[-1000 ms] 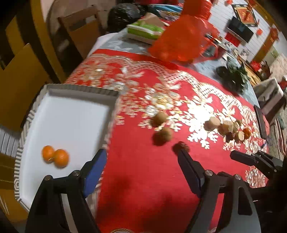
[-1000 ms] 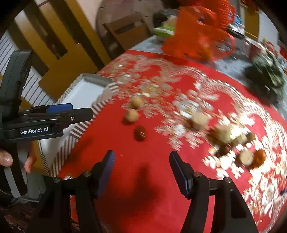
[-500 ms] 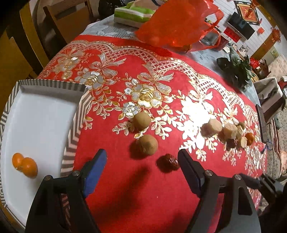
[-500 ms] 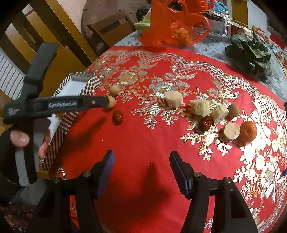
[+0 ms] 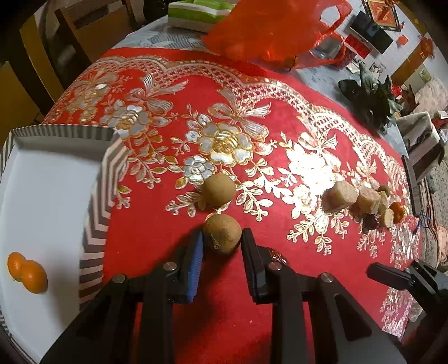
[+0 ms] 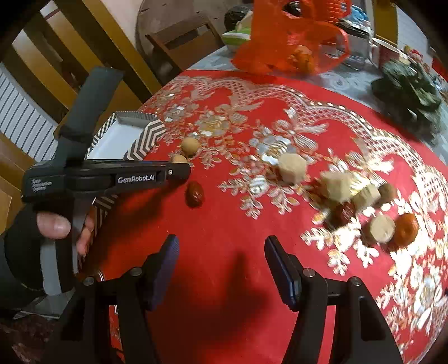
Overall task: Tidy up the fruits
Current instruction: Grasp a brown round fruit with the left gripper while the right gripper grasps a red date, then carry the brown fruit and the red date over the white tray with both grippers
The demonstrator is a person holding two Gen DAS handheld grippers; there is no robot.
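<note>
My left gripper (image 5: 222,238) has closed around the nearer of two round brown fruits (image 5: 222,234) on the red tablecloth; its pads touch both sides. The second brown fruit (image 5: 219,189) lies just beyond. A white tray (image 5: 109,179) with a striped rim sits at the left and holds two small oranges (image 5: 28,274). My right gripper (image 6: 219,249) is open and empty above bare cloth. In the right wrist view the left gripper (image 6: 179,168) reaches in from the left, with a red date (image 6: 195,193) beside it. Further right lie pale cut pieces (image 6: 292,168), dates and a small orange (image 6: 406,228).
An orange plastic bag (image 5: 268,30) and a green-white box (image 5: 200,14) stand at the table's far side. Dark leafy greens (image 5: 369,95) lie at the far right. Wooden chairs (image 6: 182,44) stand behind the table. The tray hangs near the table's left edge.
My left gripper moved forward and down and closed from wide open onto the nearer brown fruit. My right gripper stayed open, shifting slightly over the cloth.
</note>
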